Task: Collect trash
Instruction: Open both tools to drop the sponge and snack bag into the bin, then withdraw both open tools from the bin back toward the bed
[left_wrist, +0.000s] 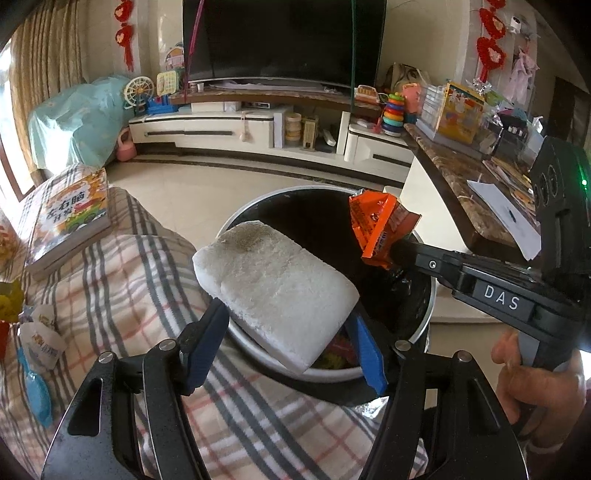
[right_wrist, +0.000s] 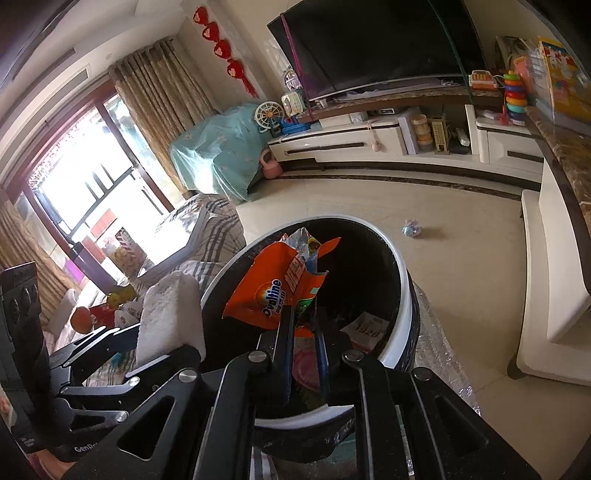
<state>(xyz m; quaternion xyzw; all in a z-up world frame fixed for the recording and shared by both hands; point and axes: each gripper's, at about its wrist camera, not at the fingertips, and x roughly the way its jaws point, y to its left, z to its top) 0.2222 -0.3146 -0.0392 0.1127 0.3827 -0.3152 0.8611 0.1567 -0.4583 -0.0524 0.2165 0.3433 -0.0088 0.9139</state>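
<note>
A round black trash bin with a white rim (left_wrist: 428, 295) stands below both grippers; bits of packaging lie at its bottom. My left gripper (left_wrist: 286, 317) is shut on a white foam block (left_wrist: 273, 273), which its blue pads hold tilted over the bin's near rim. My right gripper (left_wrist: 399, 251), reaching in from the right, is shut on a crumpled orange Ovaltine wrapper (left_wrist: 380, 225) above the bin's opening. In the right wrist view the wrapper (right_wrist: 266, 291) sticks up from the right gripper (right_wrist: 304, 317) over the bin (right_wrist: 400, 295). The foam block (right_wrist: 166, 314) is in the left gripper (right_wrist: 155, 347) at the left.
A plaid cloth (left_wrist: 129, 277) covers the surface left of the bin, with a book (left_wrist: 70, 221) and snack packets (left_wrist: 40, 343) on it. A marble counter (left_wrist: 461, 184) runs along the right. A crumpled scrap (right_wrist: 413, 228) lies on the tiled floor before the TV cabinet (right_wrist: 369, 140).
</note>
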